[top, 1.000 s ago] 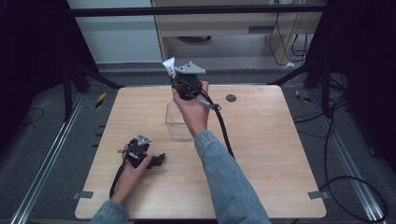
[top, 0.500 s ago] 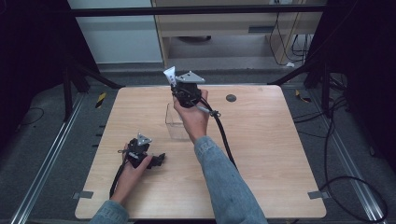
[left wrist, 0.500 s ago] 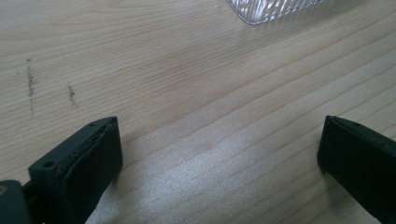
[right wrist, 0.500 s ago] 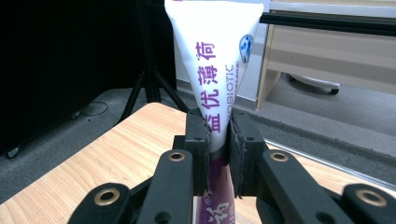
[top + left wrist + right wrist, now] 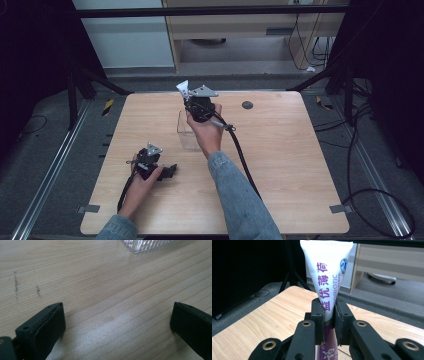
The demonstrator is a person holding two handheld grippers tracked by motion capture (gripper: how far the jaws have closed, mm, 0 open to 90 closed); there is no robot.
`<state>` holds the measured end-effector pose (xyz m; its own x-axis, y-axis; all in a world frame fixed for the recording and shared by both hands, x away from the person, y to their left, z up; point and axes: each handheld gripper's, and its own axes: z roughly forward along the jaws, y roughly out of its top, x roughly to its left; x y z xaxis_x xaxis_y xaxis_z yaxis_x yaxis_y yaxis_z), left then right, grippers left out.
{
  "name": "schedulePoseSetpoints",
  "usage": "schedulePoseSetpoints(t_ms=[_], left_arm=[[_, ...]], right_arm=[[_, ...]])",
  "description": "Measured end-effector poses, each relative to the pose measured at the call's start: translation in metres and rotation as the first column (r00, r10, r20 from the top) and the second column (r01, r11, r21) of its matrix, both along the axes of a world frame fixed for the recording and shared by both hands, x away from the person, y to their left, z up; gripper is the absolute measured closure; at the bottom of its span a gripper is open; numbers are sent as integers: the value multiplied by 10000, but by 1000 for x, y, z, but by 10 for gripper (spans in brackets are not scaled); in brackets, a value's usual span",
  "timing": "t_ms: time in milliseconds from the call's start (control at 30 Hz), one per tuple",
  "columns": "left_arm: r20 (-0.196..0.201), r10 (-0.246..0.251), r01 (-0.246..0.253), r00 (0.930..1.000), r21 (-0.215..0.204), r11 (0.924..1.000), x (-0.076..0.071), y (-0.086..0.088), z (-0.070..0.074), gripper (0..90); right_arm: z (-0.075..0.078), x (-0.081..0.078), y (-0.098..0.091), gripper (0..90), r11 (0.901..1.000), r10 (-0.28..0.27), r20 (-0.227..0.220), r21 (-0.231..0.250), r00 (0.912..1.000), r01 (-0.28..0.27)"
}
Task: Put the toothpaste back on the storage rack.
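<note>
Woodgrain table [image 5: 280, 165] lies under my left gripper [image 5: 117, 322], whose jaws stand wide over bare board. Beyond it sits a clear ribbed container [image 5: 186, 131]. My right gripper [image 5: 328, 315], above that container, clamps a white-and-purple tube [image 5: 327, 270] printed "PROBIOTIC" beside Chinese characters. Grey floor, cables and dark stands surround.

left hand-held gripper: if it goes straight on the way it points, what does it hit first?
Most likely the clear ribbed container. The left hand-held gripper has open jaws low over the bare wooden table, and that container's corner is the one thing ahead, a little right of centre. Depth is unclear.
</note>
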<state>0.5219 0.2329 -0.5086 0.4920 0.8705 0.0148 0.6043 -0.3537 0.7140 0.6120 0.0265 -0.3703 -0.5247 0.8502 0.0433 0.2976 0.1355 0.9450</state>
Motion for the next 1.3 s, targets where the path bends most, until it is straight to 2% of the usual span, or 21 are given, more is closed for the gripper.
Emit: schedulePoseSetpoints(t_ms=[500, 1100, 1300], left_arm=[[-14, -19, 19, 10000, 25, 10000, 0, 0, 0, 0], [-15, -18, 19, 10000, 24, 10000, 0, 0, 0, 0], [-16, -21, 21, 10000, 25, 10000, 0, 0, 0, 0]], right_arm=[[-18, 0, 2, 792, 9998, 63, -208, -186, 9998, -67], [-30, 0, 4, 791, 9996, 97, -407, -266, 9991, -108], [-33, 0, 6, 790, 9988, 190, -473, -446, 9987, -212]])
